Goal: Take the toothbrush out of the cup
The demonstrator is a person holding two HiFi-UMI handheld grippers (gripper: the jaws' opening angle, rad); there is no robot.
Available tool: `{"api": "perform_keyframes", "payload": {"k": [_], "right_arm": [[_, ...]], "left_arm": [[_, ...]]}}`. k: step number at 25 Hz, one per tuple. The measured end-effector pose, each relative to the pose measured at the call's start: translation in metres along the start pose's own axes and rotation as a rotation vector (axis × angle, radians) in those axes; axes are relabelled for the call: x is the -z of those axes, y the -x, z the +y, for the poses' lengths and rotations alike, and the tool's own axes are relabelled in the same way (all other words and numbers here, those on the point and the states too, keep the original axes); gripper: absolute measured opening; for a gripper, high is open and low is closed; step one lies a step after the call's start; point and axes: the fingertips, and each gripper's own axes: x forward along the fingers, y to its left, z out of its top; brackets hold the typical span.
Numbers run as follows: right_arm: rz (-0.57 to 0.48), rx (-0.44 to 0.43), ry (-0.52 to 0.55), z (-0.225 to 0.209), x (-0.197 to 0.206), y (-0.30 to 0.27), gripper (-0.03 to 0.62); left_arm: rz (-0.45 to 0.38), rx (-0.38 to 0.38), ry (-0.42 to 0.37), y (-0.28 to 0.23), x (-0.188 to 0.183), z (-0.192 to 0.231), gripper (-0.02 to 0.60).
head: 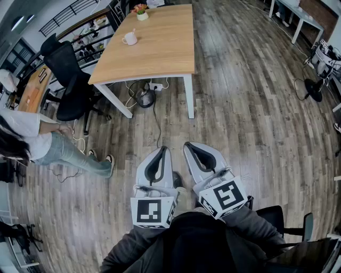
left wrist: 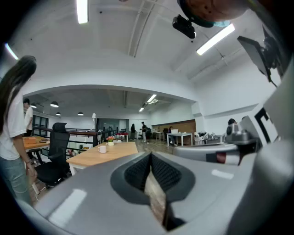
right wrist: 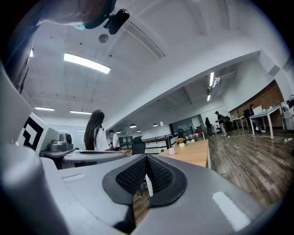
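Left of the table, a person and chair crowd the approach: collision risk. Cup sits on the table, toothbrush too small to make out, well apart from left claw and right claw. Both claws are closed and empty; arriving unopened would tip the cup.

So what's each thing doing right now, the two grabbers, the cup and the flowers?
Left gripper: jaws shut, empty.
Right gripper: jaws shut, empty.
Cup: upright on the table, what looks like the toothbrush standing in it.
Flower pot: upright at the table's far end.
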Motion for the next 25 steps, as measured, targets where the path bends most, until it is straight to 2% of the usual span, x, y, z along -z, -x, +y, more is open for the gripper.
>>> {"api": "perform_keyframes", "payload": {"k": [15, 22, 25], "right_arm": [[0.031, -0.01, 0.029, -0.009, 0.003, -0.13, 0.001], [0.033, -0.023, 0.064, -0.009, -0.009, -0.183, 0.001], [0.029, -0.03, 0.084, -0.008, -0.016, -0.206, 0.001]], "left_arm": [[-0.022, -0.013, 0.043, -0.079, 0.003, 0.109, 0.008], [-0.036, -0.021, 0.081, -0.109, -0.008, 0.151, 0.008], [-0.071, -0.023, 0.072, -0.12, -0.015, 0.17, 0.008]]}}
